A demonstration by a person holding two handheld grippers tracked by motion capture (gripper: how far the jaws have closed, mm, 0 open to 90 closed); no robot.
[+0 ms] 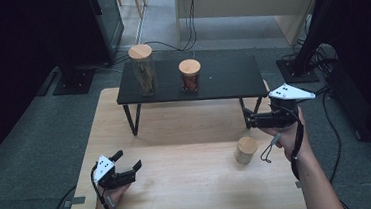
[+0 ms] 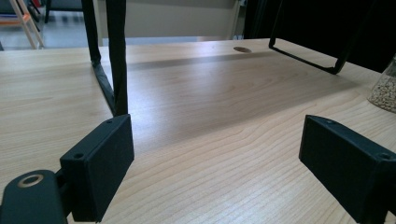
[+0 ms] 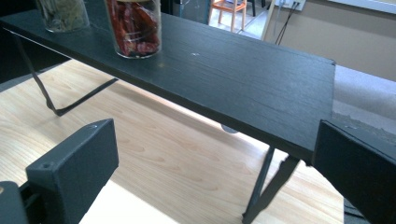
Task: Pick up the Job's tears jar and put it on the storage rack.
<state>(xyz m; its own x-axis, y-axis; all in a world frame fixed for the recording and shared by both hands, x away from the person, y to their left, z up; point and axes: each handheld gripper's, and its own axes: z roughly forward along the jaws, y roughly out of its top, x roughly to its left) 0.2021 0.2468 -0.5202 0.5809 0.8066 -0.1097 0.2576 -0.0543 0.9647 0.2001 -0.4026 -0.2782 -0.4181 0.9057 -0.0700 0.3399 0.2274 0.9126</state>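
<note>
Jars: three, two (image 1: 142,69) (image 1: 190,75) on shelf (image 1: 231,78), one (image 1: 246,150) on table (image 1: 189,179). Hand-held grippers: two (image 1: 129,160) (image 1: 249,119), jaws apart, empty.

We count three cork-lidded jars, two on the black shelf (image 1: 231,78): tall jar (image 1: 143,70), chili jar (image 1: 190,75), one short jar (image 1: 246,150) below the shelf on the table (image 1: 189,179), two grippers: left gripper (image 1: 128,165), right gripper (image 1: 249,118)

I can read no words, numbers, brands or signs anywhere here; the jars' lids and sides carry no label I can make out, and nothing is printed on the shelf or table.
</note>
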